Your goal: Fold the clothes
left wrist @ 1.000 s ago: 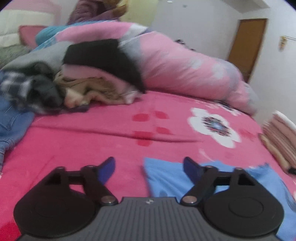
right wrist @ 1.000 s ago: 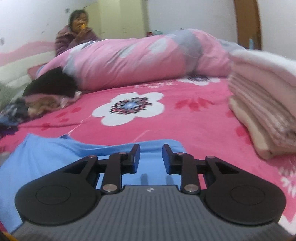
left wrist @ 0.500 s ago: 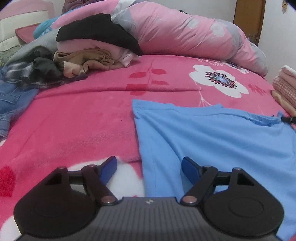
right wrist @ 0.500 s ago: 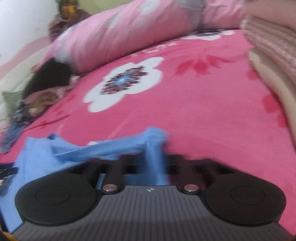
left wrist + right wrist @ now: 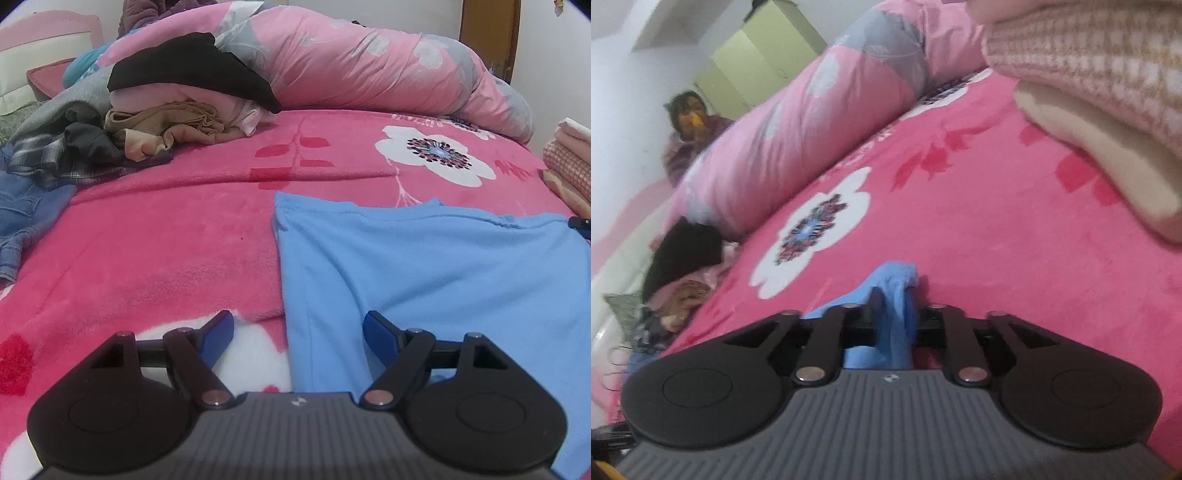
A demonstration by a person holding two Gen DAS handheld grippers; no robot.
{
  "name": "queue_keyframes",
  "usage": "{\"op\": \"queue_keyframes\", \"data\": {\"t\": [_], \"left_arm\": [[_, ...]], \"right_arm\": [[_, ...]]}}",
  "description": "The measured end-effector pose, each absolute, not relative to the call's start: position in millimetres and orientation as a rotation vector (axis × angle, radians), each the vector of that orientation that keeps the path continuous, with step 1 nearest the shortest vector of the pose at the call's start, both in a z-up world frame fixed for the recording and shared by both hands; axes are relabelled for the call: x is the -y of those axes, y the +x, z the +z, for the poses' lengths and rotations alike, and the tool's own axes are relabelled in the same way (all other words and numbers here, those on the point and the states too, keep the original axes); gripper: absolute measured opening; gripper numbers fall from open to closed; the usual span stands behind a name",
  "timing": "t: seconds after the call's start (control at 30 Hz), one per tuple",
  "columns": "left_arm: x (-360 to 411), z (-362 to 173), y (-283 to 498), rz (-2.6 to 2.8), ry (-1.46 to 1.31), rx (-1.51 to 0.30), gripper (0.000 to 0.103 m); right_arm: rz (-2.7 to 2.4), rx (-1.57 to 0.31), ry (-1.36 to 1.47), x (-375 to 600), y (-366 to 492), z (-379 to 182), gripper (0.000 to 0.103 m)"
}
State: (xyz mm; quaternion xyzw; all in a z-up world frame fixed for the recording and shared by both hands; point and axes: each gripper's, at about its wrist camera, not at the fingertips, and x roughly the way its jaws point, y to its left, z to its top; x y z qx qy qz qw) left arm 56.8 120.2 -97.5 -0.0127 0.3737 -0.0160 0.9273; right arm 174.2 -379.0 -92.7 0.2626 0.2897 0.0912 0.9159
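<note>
Nearest in the left wrist view, the left claw (image 5: 298, 330) stands with its blue-tipped fingers apart, straddling the left edge of the blue shirt (image 5: 424, 266) without pressing on it. The shirt lies spread flat on the pink flowered blanket (image 5: 166, 240) of the bed, reaching off to the right.

In the right wrist view, the right claw (image 5: 894, 314) has a bunched corner of the shirt (image 5: 895, 291) between its fingers; the jaws are opening, with the cloth still pinched up in a ridge between them.

Farther back on the left sits a heap of unfolded clothes (image 5: 155, 122), with jeans (image 5: 22, 218) at the left edge. At the right is a stack of folded blankets (image 5: 1108, 92). Behind runs a rolled pink quilt (image 5: 369, 62), and past it a person (image 5: 689, 129) sits by the wall.
</note>
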Motion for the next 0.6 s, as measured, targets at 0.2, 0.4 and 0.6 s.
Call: {"op": "queue_keyframes", "data": {"t": [0.2,0.4,0.6], "left_arm": [[-143.8,-78.3,34.4,0.025,-0.064,-0.724,0.08],[-188.9,-51.6,-16.6,0.058,-0.216,-0.674,0.08],[-201.5,-59.2,-75.2,-0.075,-0.404,-0.675,0.077]], "right_arm": [[0.108,-0.562,0.527,400.4,118.5,-63.3,0.041],[0.09,-0.57,0.405,394.9,40.2,-46.1,0.042],[0.071,-0.594,0.435,378.9,-27.5,-49.1,0.042]]}}
